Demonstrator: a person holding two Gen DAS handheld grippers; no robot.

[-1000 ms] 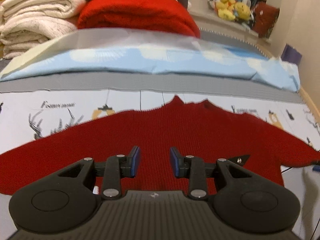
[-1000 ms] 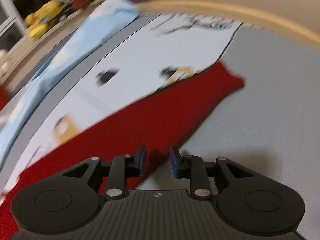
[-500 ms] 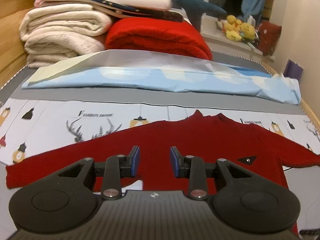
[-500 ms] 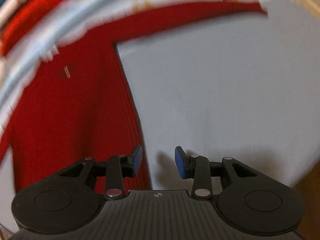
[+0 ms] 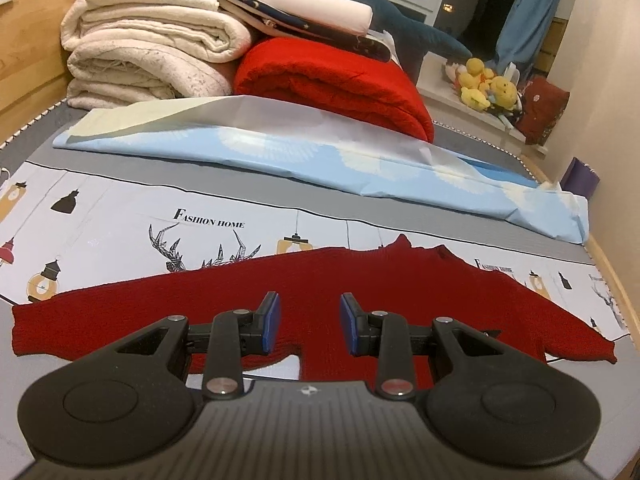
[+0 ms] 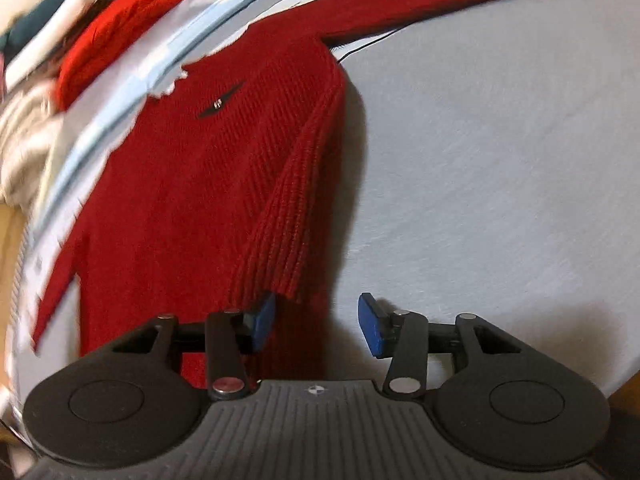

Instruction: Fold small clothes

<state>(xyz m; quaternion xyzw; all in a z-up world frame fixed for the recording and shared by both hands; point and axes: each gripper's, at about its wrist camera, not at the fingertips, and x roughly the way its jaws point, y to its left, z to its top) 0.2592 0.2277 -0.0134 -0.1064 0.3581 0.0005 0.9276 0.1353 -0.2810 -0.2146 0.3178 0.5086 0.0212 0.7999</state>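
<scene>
A small red knit sweater [image 5: 360,284] lies flat on the bed, both sleeves spread out sideways. My left gripper [image 5: 308,324] is open and empty above the sweater's lower body. In the right wrist view the sweater [image 6: 208,184] runs away from me, its ribbed hem corner [image 6: 288,240] folded up near the fingers. My right gripper [image 6: 318,322] is open at that hem corner; its left fingertip [image 6: 264,314] sits partly under the ribbed edge and its right fingertip [image 6: 370,326] is over bare sheet.
A printed sheet [image 5: 120,216] covers the bed. Behind it lie a light blue folded sheet [image 5: 320,160], a red blanket [image 5: 332,76] and stacked cream towels [image 5: 152,52]. Plush toys [image 5: 484,88] sit on the sill. The wall is at the right.
The left gripper has pulled back and up, so the whole sweater shows. The right gripper has swung from the right sleeve to the hem corner and opened wider.
</scene>
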